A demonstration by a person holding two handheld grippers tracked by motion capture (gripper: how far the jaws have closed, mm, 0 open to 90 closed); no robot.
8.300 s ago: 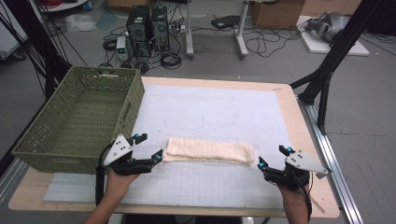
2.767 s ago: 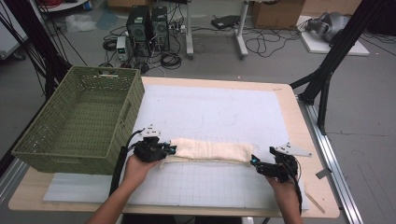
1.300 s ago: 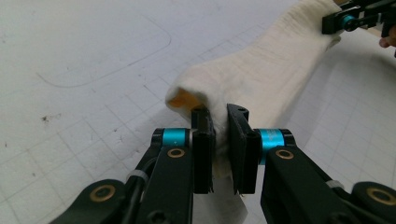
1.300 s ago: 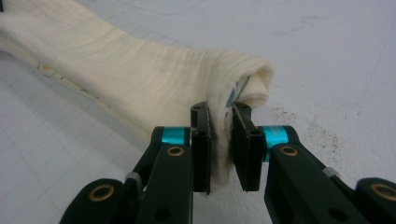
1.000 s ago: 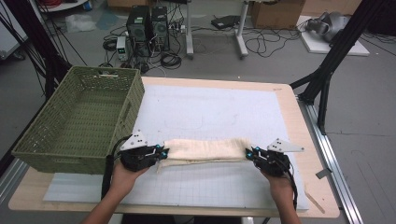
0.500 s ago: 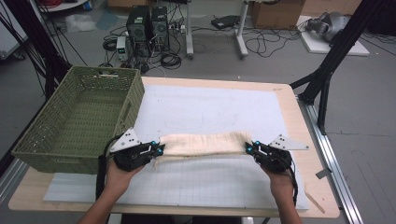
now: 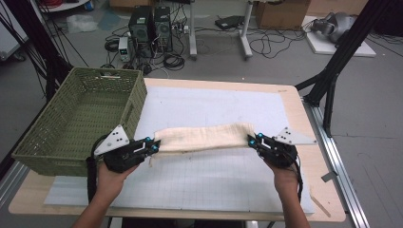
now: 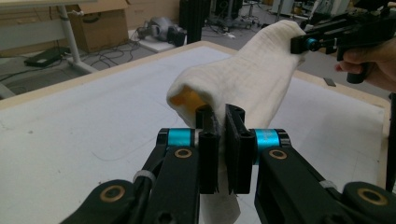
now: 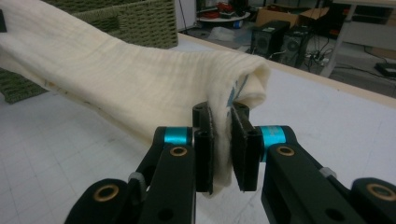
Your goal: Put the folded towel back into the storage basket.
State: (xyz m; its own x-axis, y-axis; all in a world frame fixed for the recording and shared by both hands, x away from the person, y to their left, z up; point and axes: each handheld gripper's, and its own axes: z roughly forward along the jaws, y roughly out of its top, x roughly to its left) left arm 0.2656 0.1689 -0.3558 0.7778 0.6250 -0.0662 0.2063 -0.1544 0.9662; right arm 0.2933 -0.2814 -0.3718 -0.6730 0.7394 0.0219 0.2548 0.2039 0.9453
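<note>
Stretching a folded cream cloth [image 7: 202, 137] across the middle of the frame, just above the white mat [image 7: 214, 180], the left gripper [image 7: 151, 147] and right gripper [image 7: 252, 140] each clamp one end between closed jaws. Only a thin edge of fabric sits in each grip, so the folds may slip free if the pull tightens. The green basket [image 7: 43, 152] stands at the left, close enough for the sagging cloth to snag its rim.

Both grippers, left gripper [image 7: 151, 147] and right gripper [image 7: 252, 140], are black with bright blue collars, brass-coloured pivot screws, flat ridged jaws, grey three-cornered top plates and trailing black cables; the forearms are bare, unsleeved
</note>
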